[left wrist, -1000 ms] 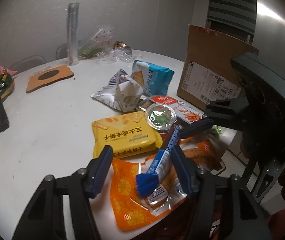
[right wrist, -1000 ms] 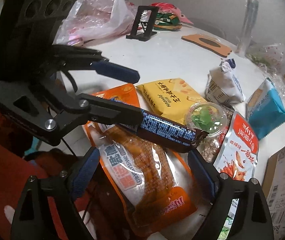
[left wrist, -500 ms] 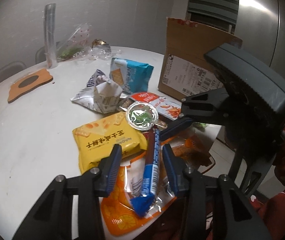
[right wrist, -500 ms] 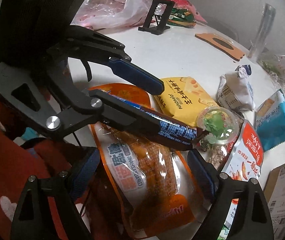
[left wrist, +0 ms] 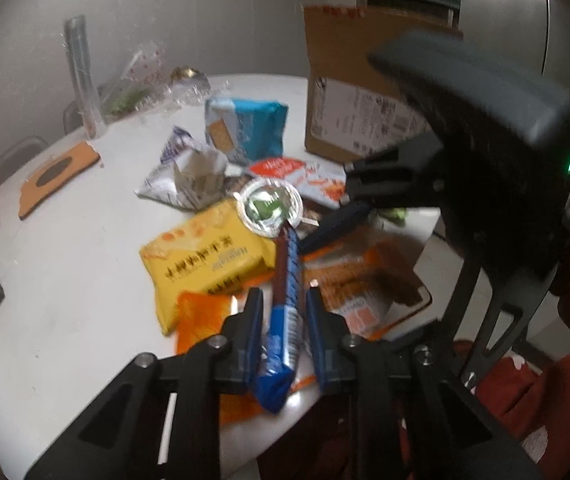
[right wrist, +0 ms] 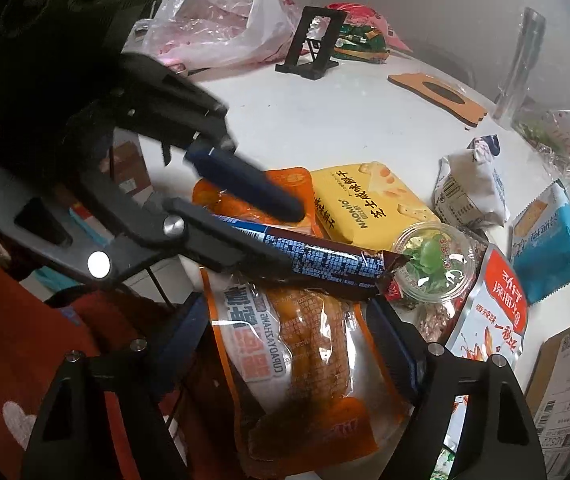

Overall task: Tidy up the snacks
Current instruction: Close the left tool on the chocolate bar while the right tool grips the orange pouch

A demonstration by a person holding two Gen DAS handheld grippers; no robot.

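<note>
I am looking across the white round table (left wrist: 65,240), which is carrying everything, with the brown cardboard box (left wrist: 349,92) standing at its far side. Nearest me, the orange corn pouch (right wrist: 305,360) is lying at the table's edge, and my right gripper (right wrist: 285,344) is straddling it with its jaws wide apart but closing in; I cannot tell whether the pads are touching the pouch yet. The yellow cracker pack (left wrist: 205,264) is lying flat just beyond the pouch, and the blue biscuit bag (left wrist: 245,128) is sitting farther back, near the box. A crumpled white wrapper (left wrist: 189,176) is resting between those two, and a red-and-white snack sachet (right wrist: 489,312) is lying beside the small clear cup of green sweets (right wrist: 433,268). My left gripper (left wrist: 283,316) is narrowing onto the blue-and-brown wafer bar (left wrist: 287,292), whose near end is sitting between the nearly closed jaws, the pads at or almost at its sides, while its far end is pointing at the cup.
</note>
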